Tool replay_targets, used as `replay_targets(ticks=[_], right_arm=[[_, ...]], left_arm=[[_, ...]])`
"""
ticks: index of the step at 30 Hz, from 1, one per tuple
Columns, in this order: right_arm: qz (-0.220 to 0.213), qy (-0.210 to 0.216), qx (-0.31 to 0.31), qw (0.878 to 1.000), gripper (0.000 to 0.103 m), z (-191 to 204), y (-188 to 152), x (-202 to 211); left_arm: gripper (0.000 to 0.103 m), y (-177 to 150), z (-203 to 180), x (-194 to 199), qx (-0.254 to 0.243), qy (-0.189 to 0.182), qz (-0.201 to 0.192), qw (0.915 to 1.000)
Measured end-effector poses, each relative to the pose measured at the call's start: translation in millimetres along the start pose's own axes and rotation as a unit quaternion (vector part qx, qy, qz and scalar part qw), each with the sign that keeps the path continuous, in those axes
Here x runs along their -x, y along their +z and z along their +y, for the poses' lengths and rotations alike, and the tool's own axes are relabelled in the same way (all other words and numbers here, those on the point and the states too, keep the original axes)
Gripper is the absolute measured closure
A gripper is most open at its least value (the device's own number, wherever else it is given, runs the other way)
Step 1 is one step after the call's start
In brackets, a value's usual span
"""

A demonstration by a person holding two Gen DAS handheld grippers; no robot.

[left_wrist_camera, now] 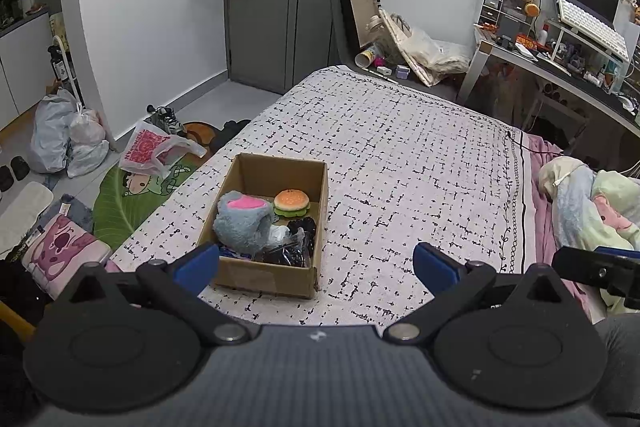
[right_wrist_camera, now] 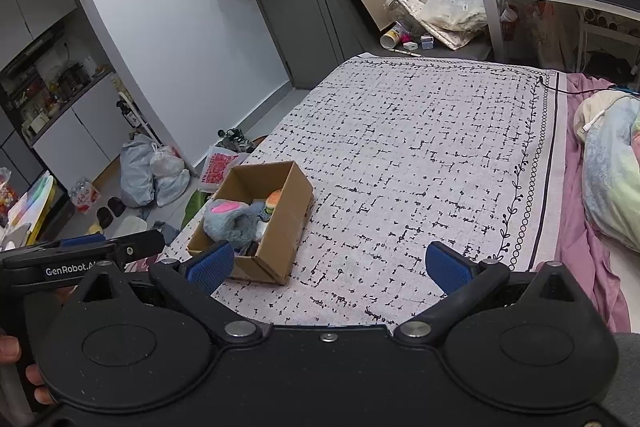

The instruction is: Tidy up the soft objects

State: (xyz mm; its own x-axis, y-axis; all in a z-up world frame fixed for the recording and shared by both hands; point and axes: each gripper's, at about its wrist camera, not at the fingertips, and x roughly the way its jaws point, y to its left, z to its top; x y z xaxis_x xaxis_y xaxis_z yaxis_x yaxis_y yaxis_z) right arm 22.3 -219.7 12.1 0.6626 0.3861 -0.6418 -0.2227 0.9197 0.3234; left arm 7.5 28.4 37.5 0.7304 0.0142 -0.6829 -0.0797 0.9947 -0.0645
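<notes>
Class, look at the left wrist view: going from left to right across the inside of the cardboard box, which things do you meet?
In the cardboard box: grey plush paw with pink pads → burger toy → black bundle in clear wrap.

Ahead of my left jaws, an open cardboard box holds a grey-pink plush, burger toy, black bundle
</notes>
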Motion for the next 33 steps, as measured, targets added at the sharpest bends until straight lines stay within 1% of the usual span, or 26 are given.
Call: replay_targets(ticks=[18,25,33], right_arm=[[0.006,0.000,0.001,1.000,0.000,1.2,-1.7,-2.3],[0.011,0.000,0.001,1.000,0.000,0.2,-3.1,-7.6],[0.020,-0.001,-0.006,1.000,0.000,-2.8,-6.4,-18.3]], left_arm=[[0.001,-1.1,-0.6,0.3,0.001,-0.007,0.002,1.0000],[0.001,-3.5,0.0,-1.7,0.001,-0.006,0.000,1.0000],[0.001,-6.6,3.9,-11.0,0.001,-0.008,0.006,0.9999]])
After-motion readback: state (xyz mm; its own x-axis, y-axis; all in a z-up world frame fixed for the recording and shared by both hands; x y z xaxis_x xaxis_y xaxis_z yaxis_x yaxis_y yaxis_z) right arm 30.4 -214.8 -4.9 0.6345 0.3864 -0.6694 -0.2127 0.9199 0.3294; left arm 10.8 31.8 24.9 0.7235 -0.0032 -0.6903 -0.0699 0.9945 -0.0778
